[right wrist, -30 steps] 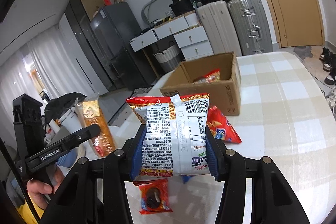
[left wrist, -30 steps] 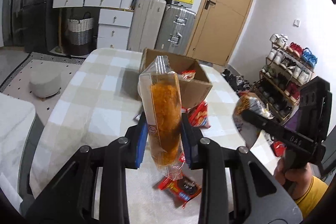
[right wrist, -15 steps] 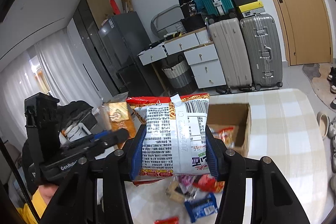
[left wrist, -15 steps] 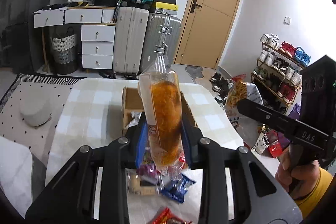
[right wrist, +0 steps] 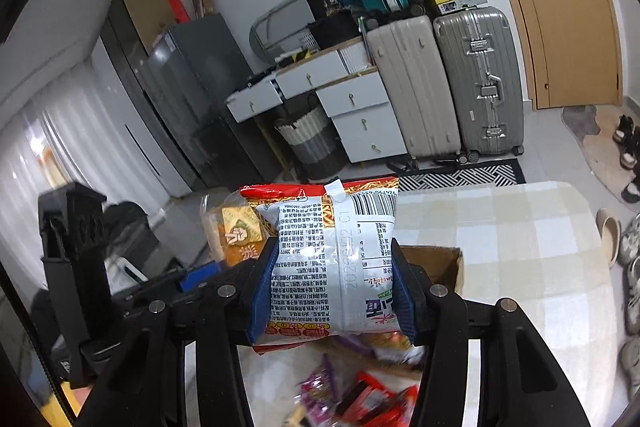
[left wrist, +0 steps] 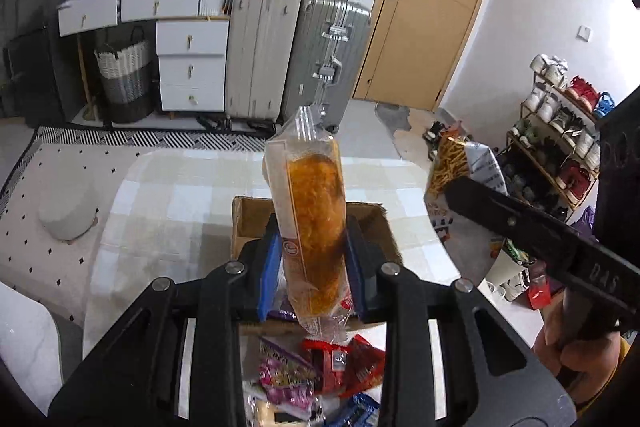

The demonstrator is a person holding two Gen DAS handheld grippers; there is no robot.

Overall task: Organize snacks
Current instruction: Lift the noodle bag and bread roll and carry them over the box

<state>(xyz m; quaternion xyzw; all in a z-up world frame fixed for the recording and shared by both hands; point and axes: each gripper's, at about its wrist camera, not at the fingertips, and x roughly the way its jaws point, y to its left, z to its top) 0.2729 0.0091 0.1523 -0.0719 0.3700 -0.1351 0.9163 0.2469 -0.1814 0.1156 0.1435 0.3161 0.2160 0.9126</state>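
Note:
My left gripper (left wrist: pixel 310 275) is shut on a clear bag of orange fried snack (left wrist: pixel 310 211), held upright above the open cardboard box (left wrist: pixel 248 223). My right gripper (right wrist: pixel 332 287) is shut on a white and red noodle packet (right wrist: pixel 332 259), high over the same box (right wrist: pixel 436 263). Each gripper shows in the other's view: the right one with its packet (left wrist: pixel 464 183) at the right, the left one (right wrist: pixel 76 267) with its bag (right wrist: pixel 236 231) at the left. Several loose snack packets (left wrist: pixel 320 371) lie on the checked table (left wrist: pixel 168 203) in front of the box.
A person's hand (left wrist: pixel 576 343) holds the right gripper's handle. Beyond the table stand suitcases (left wrist: pixel 296 55), white drawers (left wrist: pixel 188 67), a woven basket (left wrist: pixel 124 79) and a wooden door (left wrist: pixel 432 7). A shoe rack (left wrist: pixel 560 143) lines the right wall. A grey stool (left wrist: pixel 68 211) sits left.
Both grippers have risen and pulled back with their packets, so the table and box look smaller and lower in view. The grips have not changed.

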